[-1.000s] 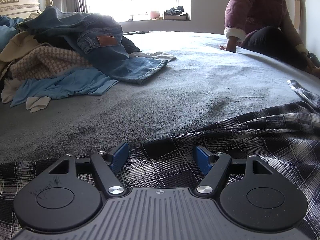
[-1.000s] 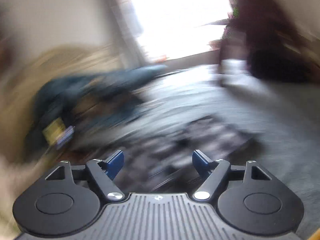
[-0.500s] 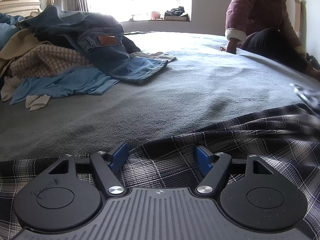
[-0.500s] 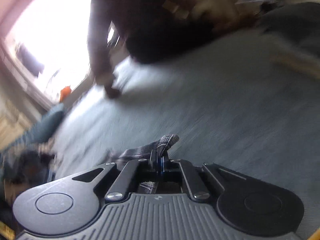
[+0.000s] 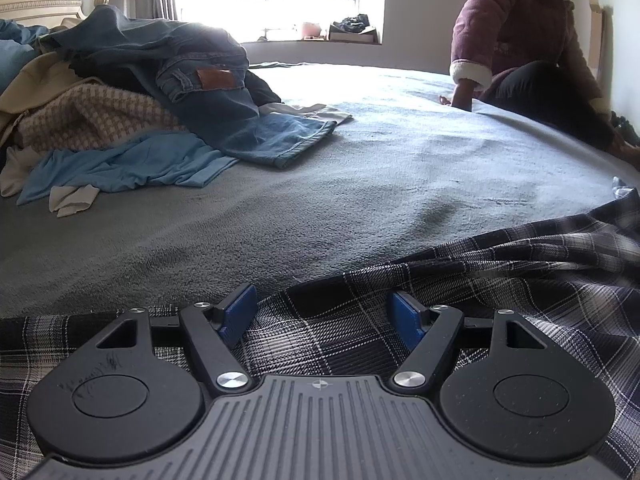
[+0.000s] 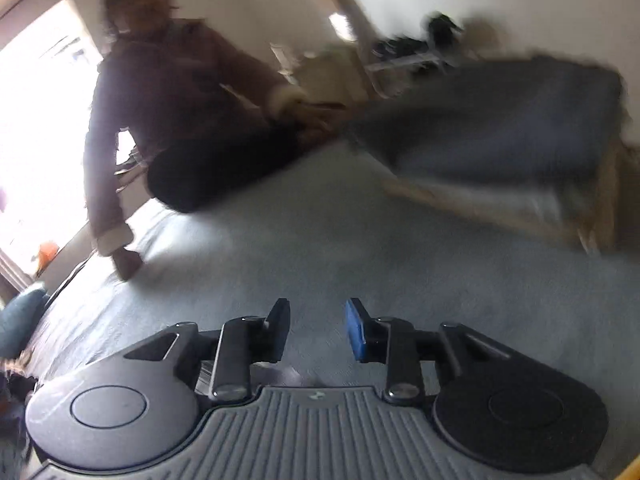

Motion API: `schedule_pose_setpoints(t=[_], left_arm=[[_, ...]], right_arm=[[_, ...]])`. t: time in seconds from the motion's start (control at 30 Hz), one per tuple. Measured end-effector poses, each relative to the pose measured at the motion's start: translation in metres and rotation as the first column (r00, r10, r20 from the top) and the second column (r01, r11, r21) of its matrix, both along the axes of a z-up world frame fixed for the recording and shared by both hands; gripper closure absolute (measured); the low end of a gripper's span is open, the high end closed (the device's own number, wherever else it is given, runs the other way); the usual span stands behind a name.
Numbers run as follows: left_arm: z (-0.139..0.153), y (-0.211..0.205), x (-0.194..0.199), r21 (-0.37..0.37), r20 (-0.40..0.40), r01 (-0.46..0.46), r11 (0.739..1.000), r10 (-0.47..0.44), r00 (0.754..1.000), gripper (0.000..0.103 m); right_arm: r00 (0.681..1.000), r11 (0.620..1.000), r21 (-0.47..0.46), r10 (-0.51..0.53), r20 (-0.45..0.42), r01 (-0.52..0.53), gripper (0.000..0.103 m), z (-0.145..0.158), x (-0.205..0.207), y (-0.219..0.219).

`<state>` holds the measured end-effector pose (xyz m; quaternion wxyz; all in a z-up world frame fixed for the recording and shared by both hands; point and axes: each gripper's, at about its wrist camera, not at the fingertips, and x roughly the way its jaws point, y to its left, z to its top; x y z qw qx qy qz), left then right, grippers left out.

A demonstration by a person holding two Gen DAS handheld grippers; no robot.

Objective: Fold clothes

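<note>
A dark plaid shirt (image 5: 460, 280) lies spread on the grey bed cover (image 5: 360, 184), running from the bottom left to the right edge of the left wrist view. My left gripper (image 5: 324, 316) hovers just over it, open, its blue pads apart with plaid cloth below them. In the right wrist view my right gripper (image 6: 318, 330) is over bare grey bed cover (image 6: 360, 240); its jaws are opening and nothing lies between them. A bit of cloth shows under its base, too blurred to name.
A heap of clothes (image 5: 132, 112) with blue jeans on top fills the far left by the headboard. A person (image 5: 528, 48) in a maroon jacket sits on the bed at the far right, one hand on the cover. The person (image 6: 180, 120) also shows in the blurred right view.
The right gripper swung and rolled to the right, shut on a plaid corner half a second ago, and now stands part open without it. The left gripper stayed put.
</note>
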<state>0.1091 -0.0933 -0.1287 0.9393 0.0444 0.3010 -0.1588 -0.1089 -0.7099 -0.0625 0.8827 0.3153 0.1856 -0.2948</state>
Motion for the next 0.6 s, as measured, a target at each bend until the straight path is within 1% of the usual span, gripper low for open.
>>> schedule_pose_setpoints(t=[0.03,0.07,0.1,0.13,0.17,0.2,0.27,0.37,0.47,0.57,0.6], left_arm=[[0.0,0.0,0.0,0.001,0.0,0.0,1.0,0.0,1.0,0.03],[0.0,0.0,0.0,0.002,0.001,0.0,1.0,0.0,1.0,0.03],[0.0,0.0,0.0,0.002,0.001,0.0,1.0,0.0,1.0,0.03],[0.0,0.0,0.001,0.003,0.001,0.0,1.0,0.0,1.0,0.03],[0.0,0.0,0.001,0.004,0.001,0.0,1.0,0.0,1.0,0.03],[0.0,0.0,0.001,0.006,0.002,0.0,1.0,0.0,1.0,0.03],[0.0,0.0,0.001,0.008,0.002,0.0,1.0,0.0,1.0,0.03],[0.0,0.0,0.0,0.008,0.002,-0.001,1.0,0.001,1.0,0.03],[0.0,0.0,0.0,0.008,0.004,-0.001,1.0,0.001,1.0,0.03],[0.0,0.0,0.0,0.005,0.006,-0.001,1.0,0.001,1.0,0.03],[-0.001,0.0,0.0,0.005,0.007,-0.002,1.0,0.002,1.0,0.029]], right_arm=[[0.998,0.997,-0.014,0.069,-0.011,-0.07,0.058,0.004,0.016,0.0],[0.988,0.989,-0.017,0.149,-0.029,-0.149,0.057,0.006,0.035,0.001],[0.972,0.972,-0.011,0.232,-0.037,-0.233,0.057,0.004,0.059,0.003],[0.948,0.949,-0.003,0.314,-0.044,-0.314,0.051,0.001,0.083,0.004],[0.918,0.919,0.005,0.393,-0.05,-0.394,0.046,-0.001,0.107,0.006],[0.884,0.886,0.011,0.463,-0.057,-0.464,0.046,-0.003,0.13,0.007],[0.844,0.848,0.003,0.528,-0.089,-0.53,0.046,-0.007,0.17,0.006],[0.801,0.81,0.044,0.585,-0.13,-0.585,0.045,-0.017,0.213,-0.003],[0.772,0.791,0.078,0.61,-0.179,-0.607,0.044,-0.029,0.234,-0.007],[0.759,0.777,0.081,0.628,-0.174,-0.624,0.046,-0.028,0.223,0.0],[0.751,0.769,0.085,0.638,-0.173,-0.634,0.06,-0.027,0.22,0.003]])
